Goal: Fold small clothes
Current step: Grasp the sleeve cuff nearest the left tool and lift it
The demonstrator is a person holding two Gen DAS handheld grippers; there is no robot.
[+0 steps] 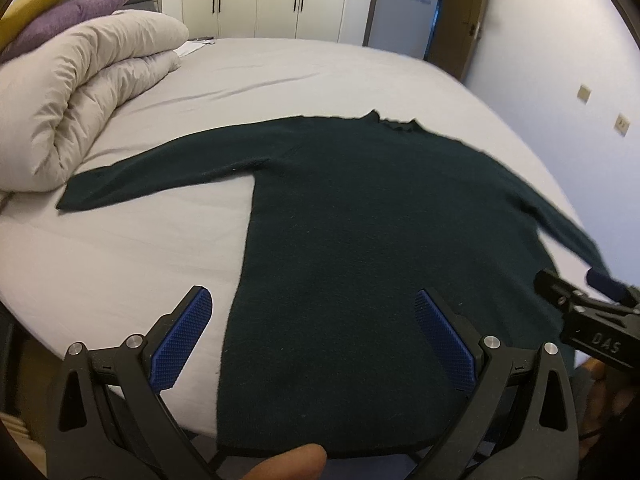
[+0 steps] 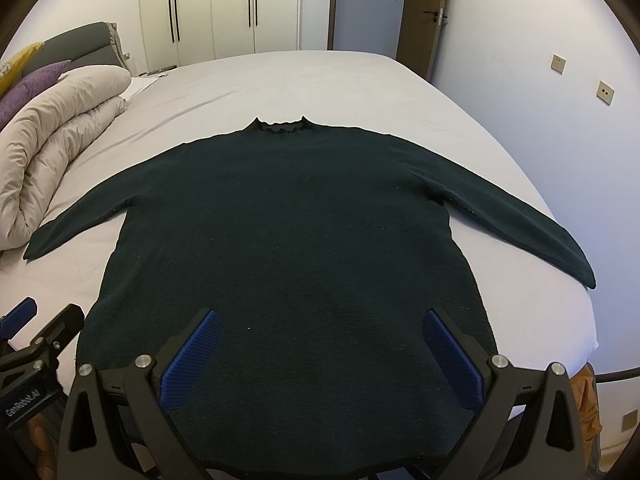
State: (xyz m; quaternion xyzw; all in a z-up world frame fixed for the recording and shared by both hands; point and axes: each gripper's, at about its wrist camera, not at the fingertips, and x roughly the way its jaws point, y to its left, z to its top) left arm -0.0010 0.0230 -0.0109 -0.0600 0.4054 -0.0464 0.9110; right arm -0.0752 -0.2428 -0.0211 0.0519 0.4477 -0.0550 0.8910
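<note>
A dark green long-sleeved sweater (image 1: 360, 216) (image 2: 288, 232) lies flat on the bed, collar away from me, both sleeves spread out sideways. Its hem hangs at the near edge of the mattress. My left gripper (image 1: 312, 304) hovers open above the hem's left part, blue pads wide apart, nothing between them. My right gripper (image 2: 320, 320) is open too, over the middle of the hem. In the left wrist view the right gripper (image 1: 592, 316) shows at the right edge; in the right wrist view the left gripper (image 2: 36, 344) shows at the lower left.
The bed sheet (image 2: 280, 80) is pale grey. A rolled beige duvet (image 1: 80, 92) (image 2: 48, 152) lies at the left by the sweater's left cuff, with purple and yellow pillows (image 1: 60, 20) behind it. Wardrobes (image 2: 208, 4) and a door stand beyond; a wall runs along the right.
</note>
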